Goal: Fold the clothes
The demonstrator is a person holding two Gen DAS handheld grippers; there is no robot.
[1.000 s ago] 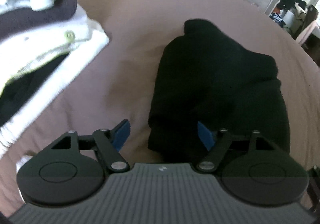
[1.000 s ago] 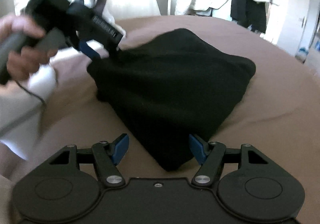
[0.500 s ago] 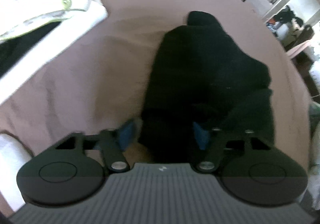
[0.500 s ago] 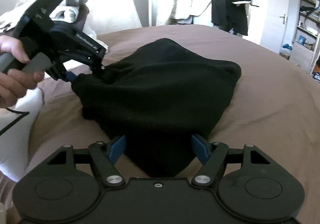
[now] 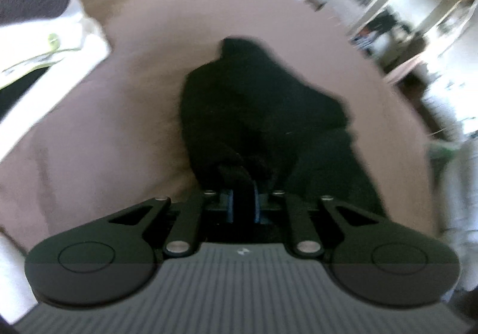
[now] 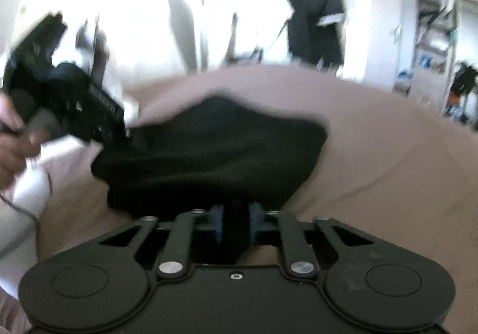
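Closest to me in the right wrist view, my right tongs (image 6: 234, 225) are pinching a fold of the black garment (image 6: 215, 148) at the bottom centre of the frame, blue pads pressed in on dark cloth. In the left wrist view my left tongs (image 5: 241, 204) are pinching another edge of the same garment (image 5: 257, 113), low in the middle of the frame. The garment lies bunched on the brown bed (image 5: 125, 101), spreading up from each pinch toward mid-frame.

My worry is the grip: each pinch looks like a thick wad, so I may be holding several layers, and a lift could drag the whole bundle and not just one edge. Both views are blurred, so I can't tell how much cloth sits between the pads; a shallow bite could slip out mid-lift.

Farther off, at the upper left of the left view, a pile of white and dark clothes (image 5: 44, 35) sits near the garment. A wide swing could catch it and topple it.
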